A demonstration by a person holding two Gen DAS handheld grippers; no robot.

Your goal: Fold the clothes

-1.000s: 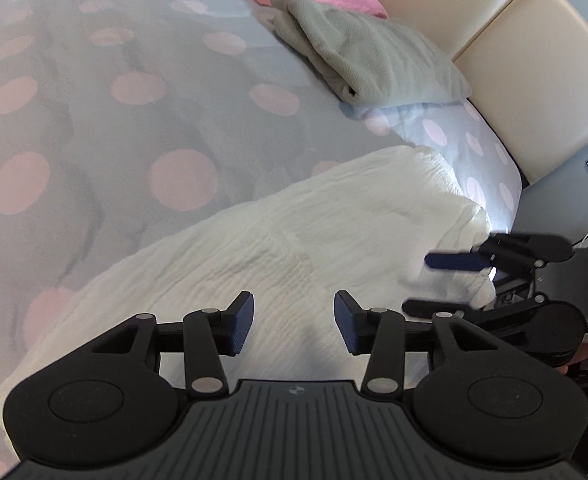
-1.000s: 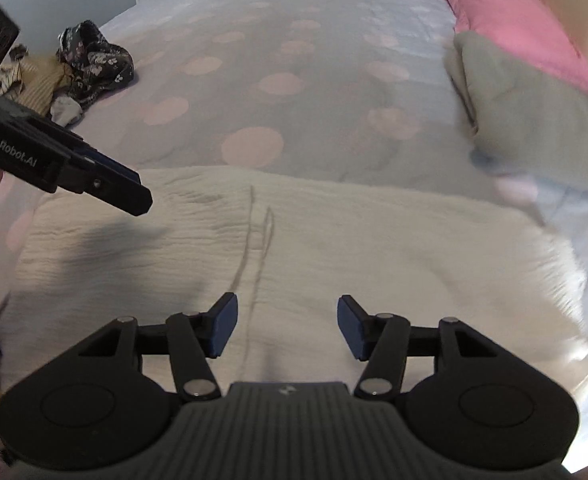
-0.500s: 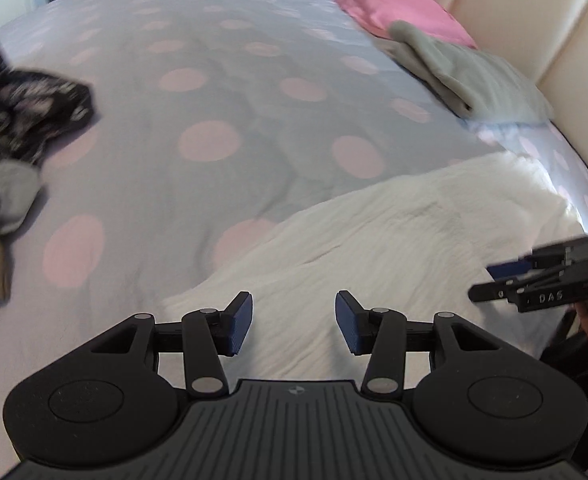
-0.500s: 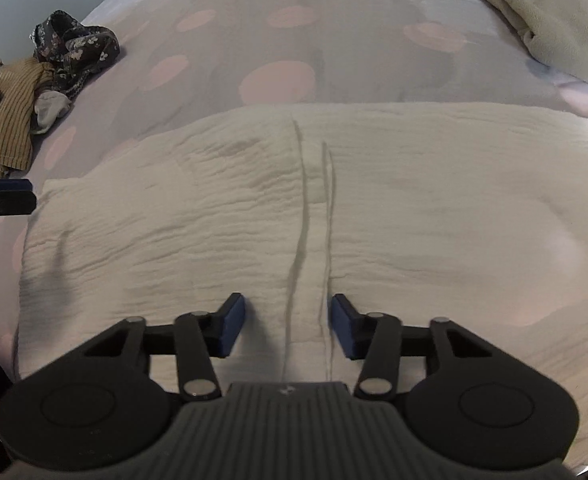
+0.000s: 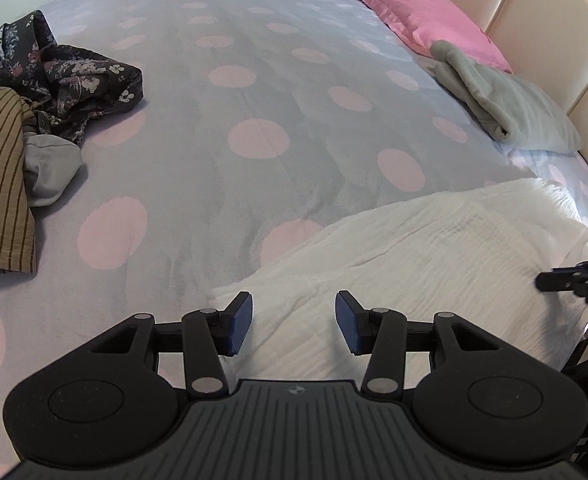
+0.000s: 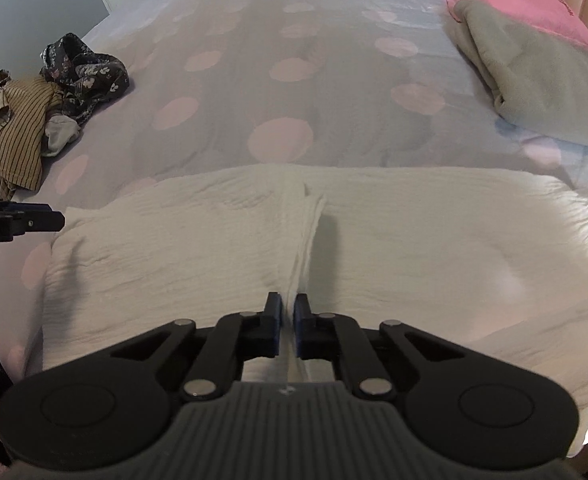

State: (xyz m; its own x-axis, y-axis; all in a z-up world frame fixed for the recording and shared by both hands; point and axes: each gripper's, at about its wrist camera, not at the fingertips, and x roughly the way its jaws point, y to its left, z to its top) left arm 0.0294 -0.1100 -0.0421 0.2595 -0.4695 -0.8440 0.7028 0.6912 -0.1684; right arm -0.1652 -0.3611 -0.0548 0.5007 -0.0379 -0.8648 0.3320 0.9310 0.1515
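Now the right claw [image 6: 288, 322] has clenched on a raised pleat of the crinkled white cotton garment [image 6: 414, 240], low centre of frame; the fold can probably begin. Left claw [image 5: 293, 326] hangs released above its corner; beyond lies the spotted grey bed [image 5: 254, 80].

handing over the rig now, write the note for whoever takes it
Right gripper: shut on a pinched ridge of the white garment.
Left gripper: open over the garment's corner, holding nothing.
Garment lies spread on the bed's near edge.
Grey folded cloth sits by the pink pillow; an unfolded pile waits far left.
Done: one grip. Left: left grip, fold, then the pile.
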